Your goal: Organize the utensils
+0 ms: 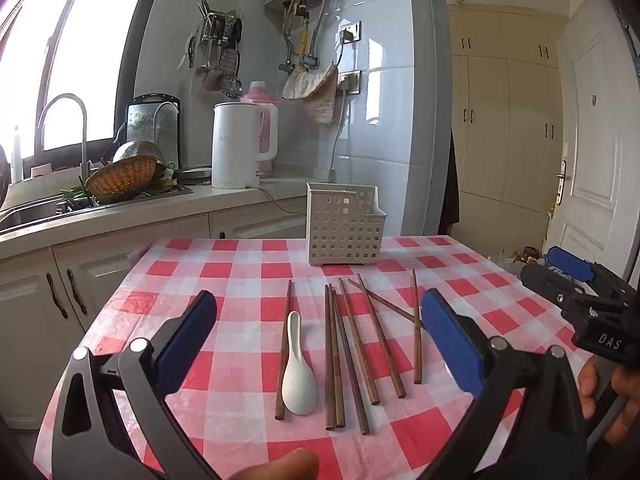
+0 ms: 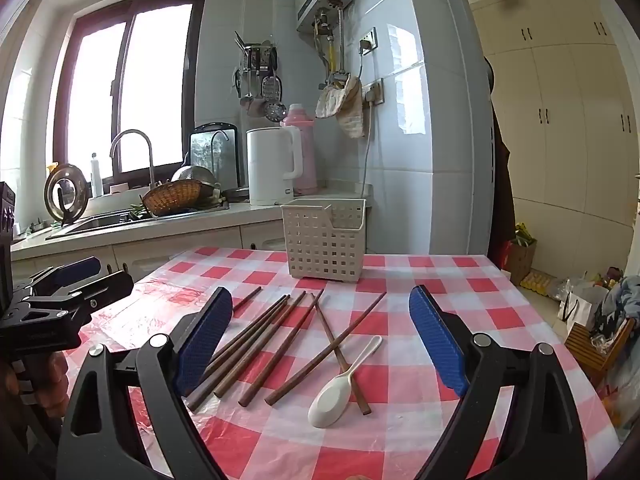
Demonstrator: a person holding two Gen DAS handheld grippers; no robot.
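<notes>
Table w/ red-and-white checked plastic cloth [image 1: 240,268] holds the utensils, kitchen counter w/ sink behind it. White perforated plastic caddy [image 1: 345,229] stands upright at the far side of the table, nothing visible in it from here. Nearer, brown wooden chopsticks [image 1: 358,344] lie loose on the cloth in a rough fan: a pair side by side in the middle, a few angled ones to the right w/ two crossing at their far ends, one single stick at far left. White ceramic soup spoon [image 1: 298,368] lies bowl-up just beside that single stick, apparently touching it, bowl end toward the left wrist cam. In the right wrist view the spoon [image 2: 340,388] shows lying partly over one chopstick, and the sticks [image 2: 256,344] run diagonally. Left gripper [image 1: 320,340], black frame w/ blue pads, hovers above the near sticks, fingers wide apart, nothing btwn them held. Right gripper [image 2: 322,340] same build, fingers also spread wide, empty, above the sticks and spoon. Each gripper shows at the edge of the other's view, w/ part of a hand on its handle. White electric kettle [image 1: 240,146] and woven basket [image 1: 122,178] sit on the counter, well apart from the table items.
</notes>
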